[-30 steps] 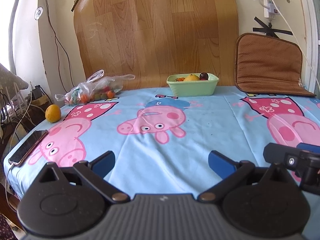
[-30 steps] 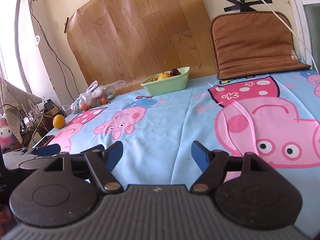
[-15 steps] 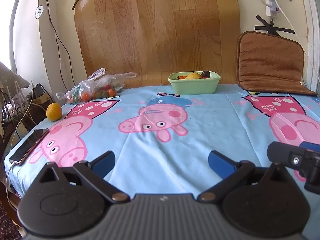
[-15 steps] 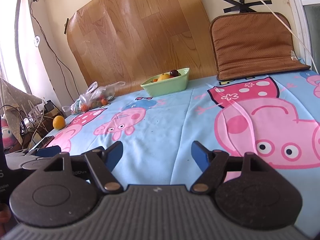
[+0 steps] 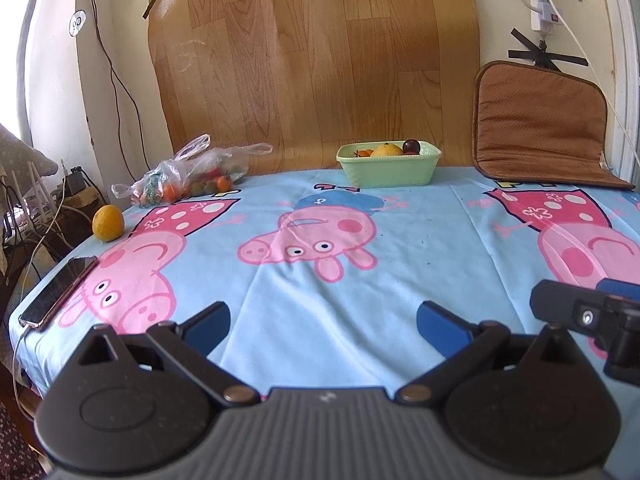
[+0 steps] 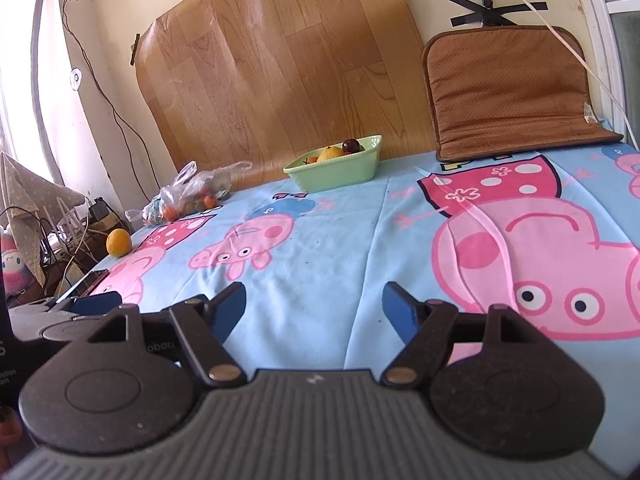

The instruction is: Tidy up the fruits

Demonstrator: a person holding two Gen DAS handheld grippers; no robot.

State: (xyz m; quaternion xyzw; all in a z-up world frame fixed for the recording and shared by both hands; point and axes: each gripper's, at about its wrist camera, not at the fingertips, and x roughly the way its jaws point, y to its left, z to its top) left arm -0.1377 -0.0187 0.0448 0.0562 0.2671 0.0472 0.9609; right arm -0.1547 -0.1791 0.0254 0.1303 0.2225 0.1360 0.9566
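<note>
While both grippers hang low over the near edge of the table point(image 5: 420, 248), nothing is held. The left gripper point(image 5: 323, 322) is spread wide, its blue fingers well apart and empty; the right gripper point(image 6: 314, 308) is likewise wide open and empty.

A loose orange point(image 5: 107, 223) is seen at the left edge of the table, toward the far left corner. It lies ahead and well to the left of both grippers. Being round, it offers no long axis to line up with. The left gripper is judged the nearer, since the right one sits to its right.

A bag point(image 5: 188, 176) of clear plastic lies at the far left corner, just beyond the orange; small red and orange fruits are seen inside, the kinds not to be told. A green bowl point(image 5: 388, 168) stands at the far edge, near the middle; a yellow fruit, a dark plum-like one and some small orange ones are seen in it.

A phone point(image 5: 58, 292) lies along the left edge, nearer than the orange, and would need to be cleared on the reach.
</note>
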